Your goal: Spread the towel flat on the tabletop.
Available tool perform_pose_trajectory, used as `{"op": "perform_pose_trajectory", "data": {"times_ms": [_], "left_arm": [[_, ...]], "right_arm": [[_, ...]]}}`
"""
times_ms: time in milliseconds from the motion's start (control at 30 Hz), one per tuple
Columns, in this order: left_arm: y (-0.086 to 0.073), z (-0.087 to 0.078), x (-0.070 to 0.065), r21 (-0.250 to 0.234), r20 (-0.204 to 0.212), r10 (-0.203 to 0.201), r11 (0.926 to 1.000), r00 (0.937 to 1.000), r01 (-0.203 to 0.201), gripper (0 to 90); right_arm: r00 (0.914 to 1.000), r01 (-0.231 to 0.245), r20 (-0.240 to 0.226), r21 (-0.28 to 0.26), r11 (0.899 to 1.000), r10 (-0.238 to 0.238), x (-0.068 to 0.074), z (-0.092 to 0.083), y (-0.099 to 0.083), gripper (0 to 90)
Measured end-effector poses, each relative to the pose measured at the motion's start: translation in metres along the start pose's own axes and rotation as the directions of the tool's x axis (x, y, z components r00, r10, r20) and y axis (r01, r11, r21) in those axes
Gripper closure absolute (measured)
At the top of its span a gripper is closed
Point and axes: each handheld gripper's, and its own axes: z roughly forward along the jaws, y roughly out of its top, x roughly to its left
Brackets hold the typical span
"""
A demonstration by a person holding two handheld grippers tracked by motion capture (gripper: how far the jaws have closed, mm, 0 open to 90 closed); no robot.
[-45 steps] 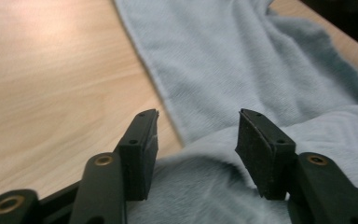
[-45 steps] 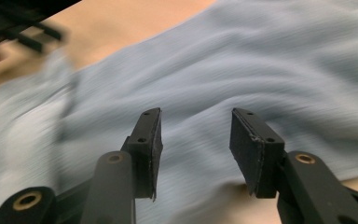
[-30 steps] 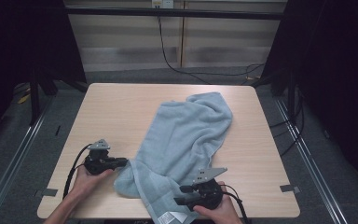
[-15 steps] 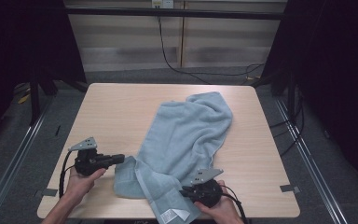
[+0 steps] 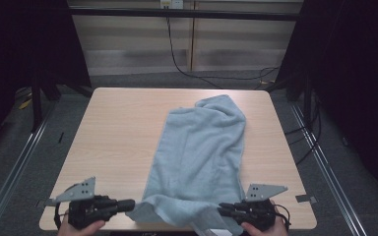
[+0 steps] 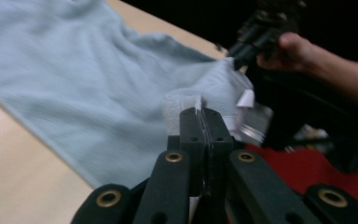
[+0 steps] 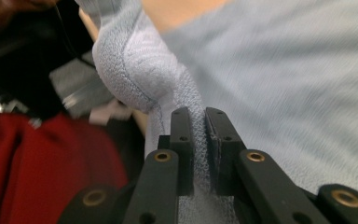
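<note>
Fingers of my left gripper (image 6: 200, 122) are pinching one near corner of the blue towel (image 5: 202, 152), fully closed on the cloth. My right gripper (image 7: 198, 126) has just been closing and is clamping the other near corner. Beyond both, the towel is lying rumpled along the bench (image 5: 118, 128). Corners are secured; spreading flat and folding seem left.

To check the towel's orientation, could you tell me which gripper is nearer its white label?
Right. The right gripper grips the towel edge right beside the white label; the left gripper holds the opposite near corner, across the towel.
</note>
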Motion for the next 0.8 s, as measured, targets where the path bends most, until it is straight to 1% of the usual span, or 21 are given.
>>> {"op": "perform_pose_trajectory", "data": {"times_ms": [33,67,133,167,233,300,333,367,400,433,467,500,533,567,600,633,667,700,733,767,800], "left_arm": [[-0.004,0.002,-0.006,0.028,0.025,0.016,0.9995,0.9996,-0.017,88.3],[-0.008,0.003,-0.01,0.035,0.026,0.015,0.9993,0.9995,-0.016,87.6],[-0.013,0.002,-0.012,0.048,0.046,-0.008,0.9988,0.9989,0.006,84.8],[-0.015,0.001,-0.012,0.05,0.038,-0.002,0.9988,0.9993,0.0,81.7],[-0.017,-0.003,-0.007,0.033,0.035,-0.033,0.9989,0.9988,0.032,74.4],[-0.016,-0.008,-0.001,0.012,0.034,-0.065,0.9978,0.9973,0.065,67.2],[-0.015,-0.009,0.003,0.015,0.025,-0.063,0.9979,0.9977,0.063,64.6],[-0.013,-0.009,0.005,0.01,0.022,-0.052,0.9986,0.9984,0.052,62.5],[-0.011,-0.008,0.011,0.003,0.031,-0.041,0.9991,0.9987,0.041,59.7],[-0.007,-0.005,0.017,0.006,0.022,-0.046,0.9989,0.9987,0.046,58.5],[-0.002,-0.001,0.028,0.021,0.001,-0.058,0.9981,0.9983,0.058,57.0],[0.002,0.003,0.038,0.023,-0.005,-0.069,0.9974,0.9976,0.069,56.1],[0.005,0.007,0.046,0.021,-0.008,-0.074,0.997,0.9972,0.075,54.5],[0.011,0.013,0.06,0.026,-0.022,-0.089,0.9957,0.9958,0.089,54.0],[0.014,0.018,0.07,0.023,-0.041,-0.097,0.9949,0.9945,0.098,53.9],[0.018,0.024,0.081,0.03,-0.062,-0.11,0.9933,0.992,0.112,53.7],[0.021,0.031,0.09,0.036,-0.089,-0.115,0.9923,0.9894,0.118,53.5],[0.023,0.039,0.1,0.054,-0.097,-0.121,0.9905,0.9879,0.127,53.4],[0.025,0.048,0.11,0.084,-0.128,-0.127,0.9868,0.9836,0.139,53.6],[0.026,0.058,0.117,0.109,-0.172,-0.118,0.9845,0.9781,0.138,52.8],[0.026,0.066,0.123,0.126,-0.184,-0.107,0.9834,0.9771,0.131,52.7]], "right_arm": [[1.0,-0.006,-0.004,0.022,1.0,0.006,0.003,0.0,-0.006,81.4],[0.9999,-0.01,-0.002,0.045,0.999,0.01,0.007,0.0,-0.014,78.9],[0.9999,-0.014,-0.009,0.062,0.998,0.014,0.011,-0.002,-0.023,77.1],[0.9998,-0.018,-0.007,0.056,0.998,0.018,0.013,-0.004,-0.027,74.6],[0.9996,-0.026,-0.002,0.036,0.999,0.026,0.012,-0.007,-0.027,69.3],[0.9991,-0.039,0.015,0.003,0.999,0.039,0.006,-0.01,-0.022,64.7],[0.9988,-0.039,0.03,-0.011,0.999,0.04,0.002,-0.011,-0.019,64.4],[0.9978,-0.038,0.053,-0.027,0.999,0.039,-0.004,-0.011,-0.015,64.4],[0.9972,-0.037,0.065,-0.033,0.999,0.039,-0.008,-0.01,-0.012,63.8],[0.9958,-0.035,0.083,-0.043,0.998,0.038,-0.014,-0.008,-0.008,62.9],[0.9946,-0.044,0.092,-0.049,0.998,0.048,-0.022,-0.005,-0.005,61.8],[0.9918,-0.051,0.115,-0.043,0.998,0.056,-0.032,0.002,0.0,59.6],[0.9885,-0.058,0.139,-0.028,0.998,0.061,-0.041,0.008,0.003,57.1],[0.9862,-0.061,0.153,-0.015,0.998,0.063,-0.049,0.013,0.006,55.1],[0.9808,-0.064,0.185,0.011,0.998,0.061,-0.06,0.022,0.01,52.6],[0.9782,-0.068,0.198,0.027,0.997,0.062,-0.069,0.029,0.014,51.8],[0.976,-0.081,0.205,0.034,0.996,0.072,-0.077,0.035,0.017,51.0],[0.9719,-0.081,0.225,0.041,0.996,0.07,-0.084,0.04,0.02,49.3],[0.968,-0.082,0.242,0.05,0.995,0.068,-0.091,0.045,0.024,47.7],[0.9632,-0.077,0.262,0.057,0.995,0.06,-0.097,0.05,0.027,46.8],[0.9596,-0.086,0.273,0.051,0.995,0.07,-0.103,0.053,0.031,45.6]]}}
